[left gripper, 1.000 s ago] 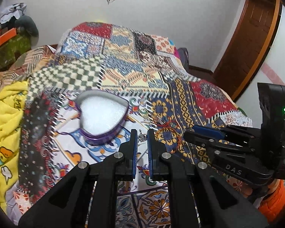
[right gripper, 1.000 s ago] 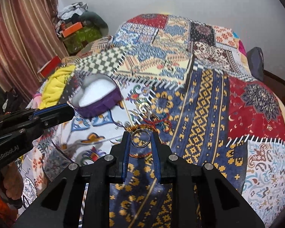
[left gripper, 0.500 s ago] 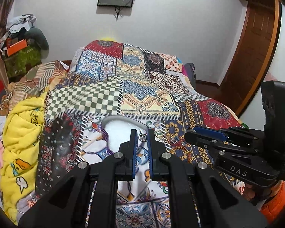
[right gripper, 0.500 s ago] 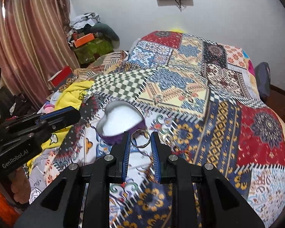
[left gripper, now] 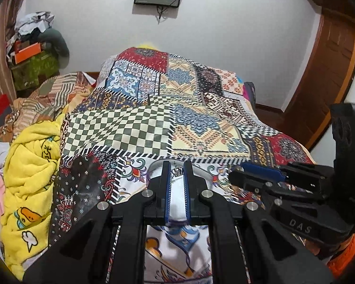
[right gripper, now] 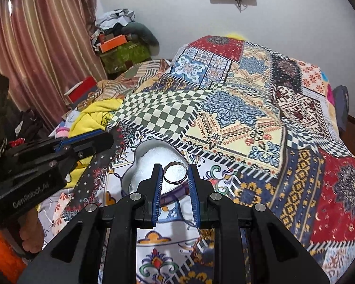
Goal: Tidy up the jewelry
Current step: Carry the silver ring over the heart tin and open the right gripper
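Left wrist view: your left gripper (left gripper: 176,172) pinches a tiny crown charm (left gripper: 176,170) at centre frame, above the box (left gripper: 177,198). It's light and delicate, so squeeze gently.

Right wrist view: your right gripper (right gripper: 175,174) clamps a thin, stiff, slippery ring (right gripper: 175,172) by its rim, mid-frame over the box (right gripper: 151,158).

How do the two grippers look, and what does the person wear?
Both grippers, left gripper and right gripper, are black plastic with silver screws and blue ribbed pads inside the fingers. White lettering reads "GenRobot.AI" on the left one's body and "DAS" on the right one's. An orange sleeve shows below.
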A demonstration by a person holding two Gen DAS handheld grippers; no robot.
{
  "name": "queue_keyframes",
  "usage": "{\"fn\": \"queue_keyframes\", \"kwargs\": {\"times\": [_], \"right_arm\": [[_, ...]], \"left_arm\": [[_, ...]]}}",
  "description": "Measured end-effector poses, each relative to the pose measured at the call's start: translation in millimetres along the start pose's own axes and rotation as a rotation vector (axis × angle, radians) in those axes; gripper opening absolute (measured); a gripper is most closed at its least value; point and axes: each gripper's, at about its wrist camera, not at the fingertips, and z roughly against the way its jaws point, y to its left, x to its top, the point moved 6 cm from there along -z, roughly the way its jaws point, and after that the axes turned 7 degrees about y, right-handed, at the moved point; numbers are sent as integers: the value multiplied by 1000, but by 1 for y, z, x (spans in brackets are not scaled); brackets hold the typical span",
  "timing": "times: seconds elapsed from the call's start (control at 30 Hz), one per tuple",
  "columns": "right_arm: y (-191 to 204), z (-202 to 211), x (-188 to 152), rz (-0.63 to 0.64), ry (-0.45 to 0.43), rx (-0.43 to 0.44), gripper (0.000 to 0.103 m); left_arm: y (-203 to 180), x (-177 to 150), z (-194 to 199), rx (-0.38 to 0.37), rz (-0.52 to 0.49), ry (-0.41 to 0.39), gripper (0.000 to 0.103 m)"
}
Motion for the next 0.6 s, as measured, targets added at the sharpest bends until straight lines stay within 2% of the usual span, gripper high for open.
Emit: {"fn": "queue_keyframes", "kwargs": {"times": [0.27, 0.6], "right_arm": [[0, -24, 7, 42, 42, 0, 20], [5, -47, 7, 96, 96, 9, 20]], "left_arm": [[17, 10, -30, -12, 22, 39, 9], [19, 9, -63, -100, 19, 126, 8]]}}
